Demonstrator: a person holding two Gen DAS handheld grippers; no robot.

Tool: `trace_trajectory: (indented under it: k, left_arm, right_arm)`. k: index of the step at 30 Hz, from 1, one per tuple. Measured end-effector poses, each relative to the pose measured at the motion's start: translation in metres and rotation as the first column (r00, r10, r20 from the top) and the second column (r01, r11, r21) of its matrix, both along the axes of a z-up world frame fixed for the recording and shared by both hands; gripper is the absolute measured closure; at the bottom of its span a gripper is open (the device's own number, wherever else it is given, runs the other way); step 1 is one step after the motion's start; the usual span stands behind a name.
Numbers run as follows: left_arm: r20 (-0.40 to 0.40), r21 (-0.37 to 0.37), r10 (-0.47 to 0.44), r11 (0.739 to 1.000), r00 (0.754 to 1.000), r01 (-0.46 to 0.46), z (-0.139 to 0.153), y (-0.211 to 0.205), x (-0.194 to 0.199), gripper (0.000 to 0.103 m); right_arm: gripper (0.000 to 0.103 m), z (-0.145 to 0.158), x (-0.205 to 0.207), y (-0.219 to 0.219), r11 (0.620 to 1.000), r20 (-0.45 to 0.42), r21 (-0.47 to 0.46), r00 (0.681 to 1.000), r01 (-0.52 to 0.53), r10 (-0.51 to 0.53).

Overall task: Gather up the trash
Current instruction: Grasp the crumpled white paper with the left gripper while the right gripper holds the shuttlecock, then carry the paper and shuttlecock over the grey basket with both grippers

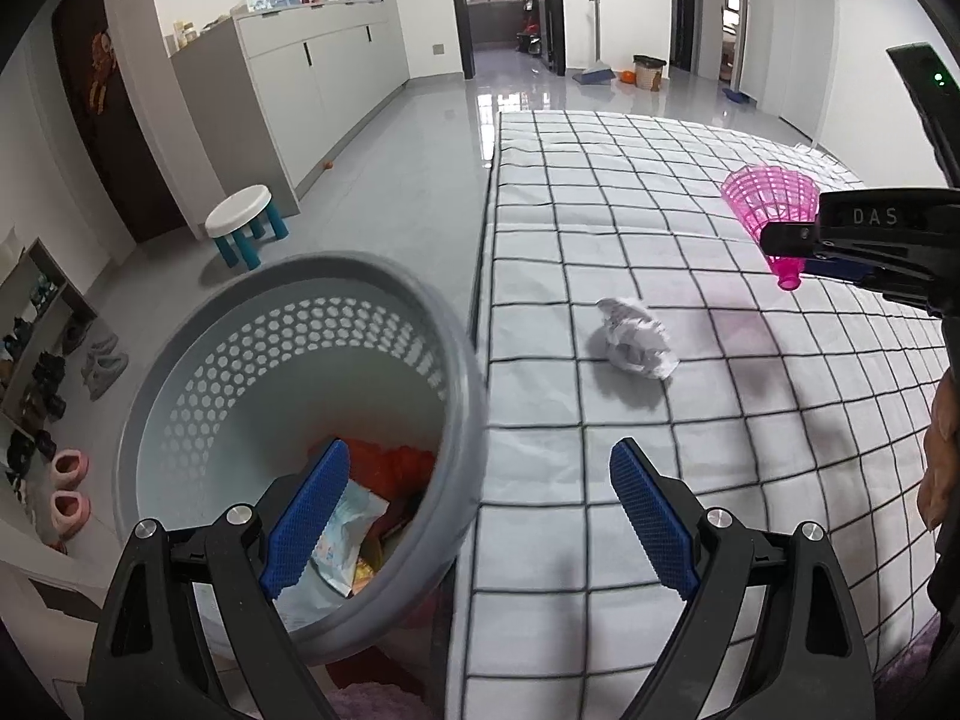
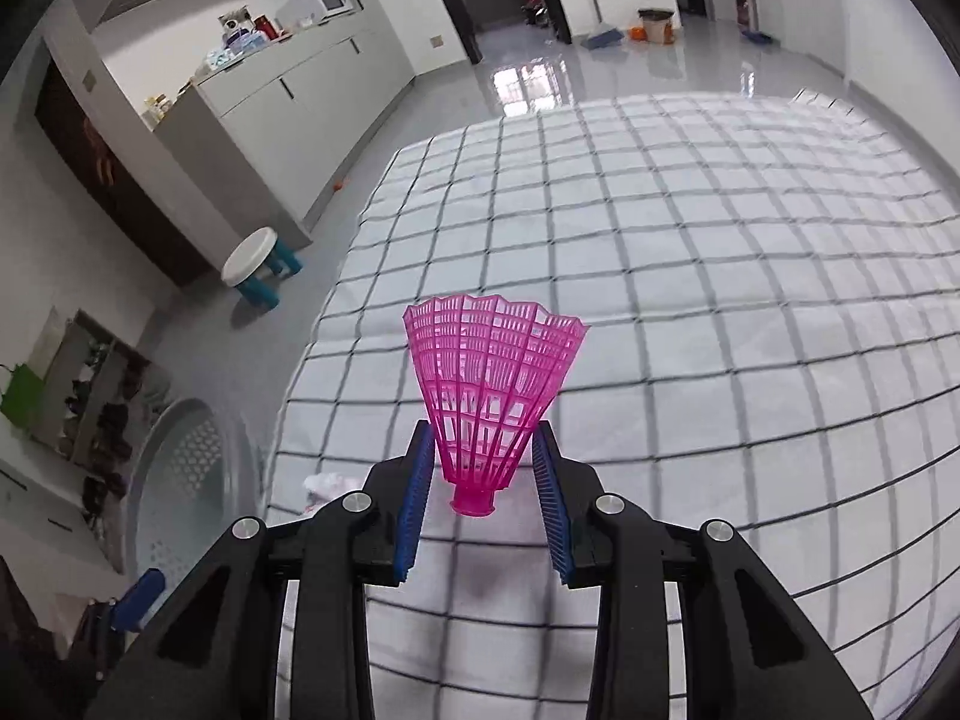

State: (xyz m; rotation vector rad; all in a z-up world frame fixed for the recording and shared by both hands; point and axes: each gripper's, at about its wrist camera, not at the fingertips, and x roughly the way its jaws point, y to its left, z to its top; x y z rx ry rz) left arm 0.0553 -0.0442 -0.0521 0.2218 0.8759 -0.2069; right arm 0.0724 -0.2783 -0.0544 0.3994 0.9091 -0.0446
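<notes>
Black gripper (image 2: 483, 498), blue ribbed fingers (image 2: 414, 510), silver screws

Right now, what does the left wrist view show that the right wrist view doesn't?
Only the left wrist view looks into the grey basket, with orange and paper trash at its bottom, and shows the open left tongs straddling its rim. It also shows the crumpled paper whole on the checked bedsheet.

Only the right wrist view shows both pads of the right tongs closed on the pink shuttlecock near its narrow end.

Both show the shuttlecock, basket, bedsheet and white stool.
</notes>
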Motion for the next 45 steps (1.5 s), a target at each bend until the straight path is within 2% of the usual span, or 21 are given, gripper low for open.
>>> trace_trajectory:
  k: [4,12,19,25,28,30,32,38,45]
  left_arm:
    - [0.008,-0.015,-0.006,1.0,1.0,0.006,0.002,-0.015,0.011,0.009]
    - [-0.001,-0.029,-0.013,0.999,1.0,0.013,-0.004,-0.046,0.036,0.009]
    - [-0.024,-0.015,-0.031,0.999,0.999,0.031,-0.021,-0.073,0.056,0.01]
    - [-0.06,-0.013,-0.044,0.999,0.997,0.044,-0.036,-0.082,0.06,0.026]
    - [-0.075,-0.027,-0.058,0.998,0.995,0.056,-0.04,-0.083,0.059,0.04]
    - [-0.083,-0.048,-0.078,0.996,0.994,0.074,-0.039,-0.084,0.057,0.057]
    - [-0.087,-0.056,-0.093,0.995,0.992,0.088,-0.039,-0.084,0.054,0.069]
    - [-0.065,-0.067,-0.1,0.993,0.993,0.096,-0.029,-0.075,0.041,0.069]
    - [-0.017,-0.092,-0.075,0.993,0.997,0.073,0.006,-0.05,0.03,0.069]
  right_arm:
    - [0.07,0.004,-0.003,-0.01,1.0,0.005,0.008,1.0,0.015,-0.015]
    - [0.07,0.013,-0.008,-0.026,0.998,0.029,0.048,0.999,0.04,-0.041]
    - [0.07,0.018,-0.013,-0.032,0.996,0.039,0.084,0.998,0.038,-0.041]
    - [0.07,0.018,-0.015,-0.036,0.995,0.041,0.093,0.998,0.039,-0.043]
    - [0.07,0.017,-0.015,-0.035,0.995,0.035,0.094,0.998,0.039,-0.042]
    - [0.07,0.017,-0.014,-0.034,0.995,0.032,0.092,0.999,0.036,-0.039]
    - [0.07,0.017,-0.013,-0.033,0.995,0.031,0.091,0.999,0.035,-0.038]
    - [0.07,0.016,-0.011,-0.027,0.996,0.026,0.089,0.999,0.021,-0.024]
    - [0.07,0.023,-0.008,-0.008,0.996,0.04,0.091,0.999,-0.01,0.007]
